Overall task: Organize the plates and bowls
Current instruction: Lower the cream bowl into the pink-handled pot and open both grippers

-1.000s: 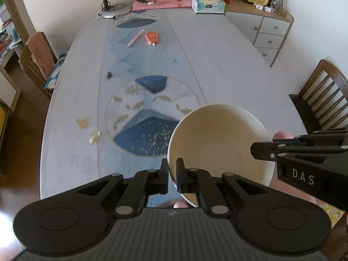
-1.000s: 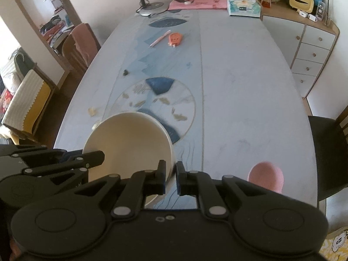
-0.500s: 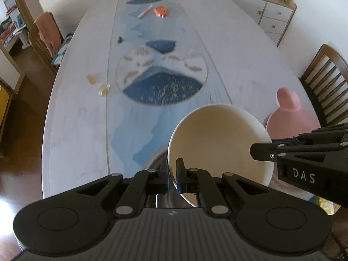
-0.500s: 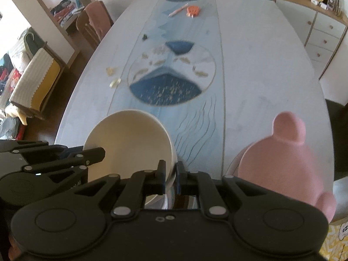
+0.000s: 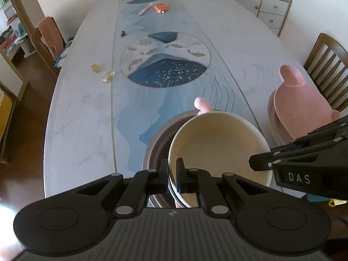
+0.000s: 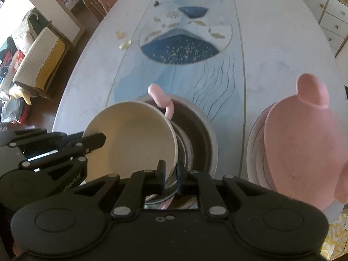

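Observation:
A cream bowl (image 5: pixel 217 145) (image 6: pixel 130 139) hangs tilted between both grippers. My left gripper (image 5: pixel 172 174) is shut on its near-left rim. My right gripper (image 6: pixel 170 176) is shut on its right rim. Below it stands a larger grey bowl with a dark inside (image 5: pixel 156 143) (image 6: pixel 202 134) near the table's front edge, with a pink spoon-like handle (image 5: pixel 203 105) (image 6: pixel 162 101) sticking out of it. A pink bear-shaped plate (image 5: pixel 304 111) (image 6: pixel 300 143) lies on a stack of plates (image 6: pixel 254 143) to the right.
The long oval table (image 5: pixel 82 113) has a blue runner with a round pattern (image 5: pixel 165 61). Two small amber pieces (image 5: pixel 104 74) lie at left. A pen, an orange item (image 5: pixel 161 7), a lamp base and a tissue box stand far back. Chairs flank both sides.
Both grippers carried the cream bowl back toward the table's near end and lower. The grey bowl, its pink handle and the pink plate stack have come into view beneath and beside it.

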A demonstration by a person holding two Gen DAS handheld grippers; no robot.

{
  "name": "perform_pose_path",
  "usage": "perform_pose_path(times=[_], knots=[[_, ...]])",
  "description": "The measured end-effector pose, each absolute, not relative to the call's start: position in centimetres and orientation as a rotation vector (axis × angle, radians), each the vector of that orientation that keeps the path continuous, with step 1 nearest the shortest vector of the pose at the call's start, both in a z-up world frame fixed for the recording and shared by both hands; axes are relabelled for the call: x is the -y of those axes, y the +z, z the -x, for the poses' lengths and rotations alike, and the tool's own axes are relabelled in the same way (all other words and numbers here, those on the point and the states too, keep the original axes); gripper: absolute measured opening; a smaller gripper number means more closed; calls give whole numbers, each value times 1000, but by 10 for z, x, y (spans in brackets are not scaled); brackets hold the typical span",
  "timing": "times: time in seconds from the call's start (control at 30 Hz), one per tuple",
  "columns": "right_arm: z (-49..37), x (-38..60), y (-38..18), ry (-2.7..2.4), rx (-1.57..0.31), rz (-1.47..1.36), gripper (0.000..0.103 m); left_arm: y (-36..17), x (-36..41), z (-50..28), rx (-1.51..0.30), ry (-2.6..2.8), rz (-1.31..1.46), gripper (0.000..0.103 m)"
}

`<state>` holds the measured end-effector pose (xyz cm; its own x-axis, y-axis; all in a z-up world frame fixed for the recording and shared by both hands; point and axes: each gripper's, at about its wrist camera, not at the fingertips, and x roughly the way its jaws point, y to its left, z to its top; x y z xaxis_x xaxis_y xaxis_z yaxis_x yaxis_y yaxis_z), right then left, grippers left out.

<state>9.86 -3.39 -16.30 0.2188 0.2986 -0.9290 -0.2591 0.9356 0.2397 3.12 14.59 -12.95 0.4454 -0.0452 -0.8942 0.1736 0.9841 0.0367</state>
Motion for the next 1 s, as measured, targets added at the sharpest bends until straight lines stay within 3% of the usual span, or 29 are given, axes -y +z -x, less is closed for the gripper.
perform_pose_path(times=[0.57,1.0], knots=[[-96,24,-177,386,-1307,11,13,-154,-148,-30,-1097,-147,-148,5],[-97,27,-174,376,-1309,-24,23,-160,-161,-34,-1125,-162,-78,5]])
